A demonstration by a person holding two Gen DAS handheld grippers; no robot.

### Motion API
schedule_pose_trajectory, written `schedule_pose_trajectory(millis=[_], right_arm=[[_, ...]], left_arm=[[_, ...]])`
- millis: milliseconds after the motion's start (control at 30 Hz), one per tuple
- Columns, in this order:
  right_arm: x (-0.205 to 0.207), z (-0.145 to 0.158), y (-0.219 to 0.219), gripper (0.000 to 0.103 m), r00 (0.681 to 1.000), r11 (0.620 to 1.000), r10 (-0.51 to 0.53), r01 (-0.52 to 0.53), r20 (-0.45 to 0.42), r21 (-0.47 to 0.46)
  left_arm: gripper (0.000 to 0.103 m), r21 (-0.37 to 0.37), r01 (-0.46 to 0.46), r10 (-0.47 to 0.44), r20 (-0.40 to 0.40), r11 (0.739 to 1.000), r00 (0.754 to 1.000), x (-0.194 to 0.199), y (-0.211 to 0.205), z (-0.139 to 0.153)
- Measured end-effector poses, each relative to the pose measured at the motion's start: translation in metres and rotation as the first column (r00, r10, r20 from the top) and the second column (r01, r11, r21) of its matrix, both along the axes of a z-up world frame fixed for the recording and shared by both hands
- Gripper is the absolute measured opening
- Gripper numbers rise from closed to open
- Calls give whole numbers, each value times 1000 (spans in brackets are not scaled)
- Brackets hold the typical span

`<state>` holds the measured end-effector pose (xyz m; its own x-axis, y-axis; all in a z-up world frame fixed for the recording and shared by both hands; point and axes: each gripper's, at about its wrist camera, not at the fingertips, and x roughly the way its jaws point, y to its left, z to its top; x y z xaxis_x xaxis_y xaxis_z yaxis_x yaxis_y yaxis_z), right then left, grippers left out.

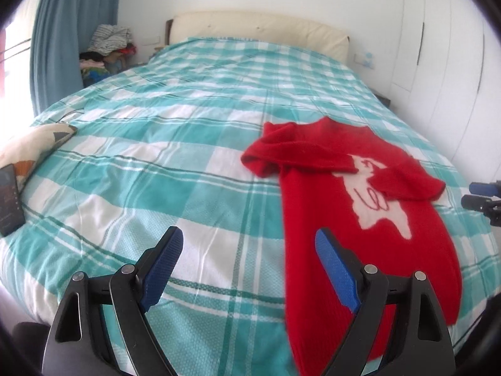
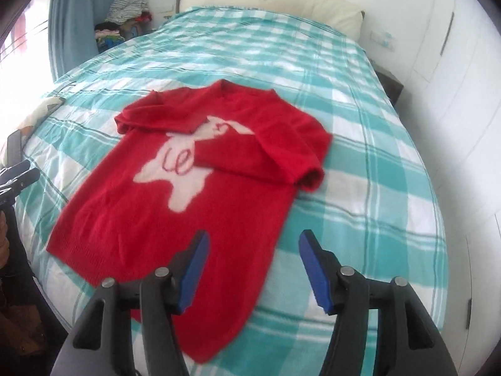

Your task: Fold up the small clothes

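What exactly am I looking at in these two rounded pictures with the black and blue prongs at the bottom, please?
Each picture comes from a wide-angle camera on a hand-held gripper, one per hand; no robot arm is involved. The prongs are each gripper's two fingers with blue pads. The left gripper and the right gripper both stand open above the bed and hold nothing. On the checked bedspread lies a red sweater with a white figure on the chest, both sleeves already folded across it. A dark phone lies near a pillow at the bed's edge. Clothes are piled in the far corner.
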<state>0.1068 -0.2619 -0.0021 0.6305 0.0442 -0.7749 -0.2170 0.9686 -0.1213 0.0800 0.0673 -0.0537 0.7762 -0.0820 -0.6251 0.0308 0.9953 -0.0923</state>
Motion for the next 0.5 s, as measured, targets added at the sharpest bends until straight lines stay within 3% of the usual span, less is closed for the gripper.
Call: schedule_pose_trajectory(millis=[100, 167, 233, 333, 367, 433, 500], right_arm=[[59, -28, 44, 63, 988, 988, 149, -146, -49, 43], [89, -56, 72, 63, 978, 980, 197, -199, -65, -27], [112, -82, 83, 63, 982, 978, 180, -185, -54, -100], [137, -115, 73, 61, 986, 991, 122, -128, -112, -47], [139, -117, 64, 56, 989, 995, 97, -97, -112, 4], [137, -107, 46, 15, 993, 997, 39, -31, -110, 76], [131, -89, 23, 11, 997, 991, -6, 16, -81, 132]], left_arm=[[88, 41, -26, 28, -32, 999, 999, 4, 3, -26], [88, 77, -35, 40, -68, 996, 997, 6, 5, -35], [88, 77, -39, 43, -59, 996, 997, 5, 7, -34], [88, 67, -50, 53, -43, 996, 998, 7, 9, -31], [88, 61, -49, 52, -47, 997, 998, 8, 9, -31], [88, 56, -49, 52, -60, 997, 997, 11, 9, -33], [88, 56, -50, 54, -74, 997, 996, 14, 9, -36]])
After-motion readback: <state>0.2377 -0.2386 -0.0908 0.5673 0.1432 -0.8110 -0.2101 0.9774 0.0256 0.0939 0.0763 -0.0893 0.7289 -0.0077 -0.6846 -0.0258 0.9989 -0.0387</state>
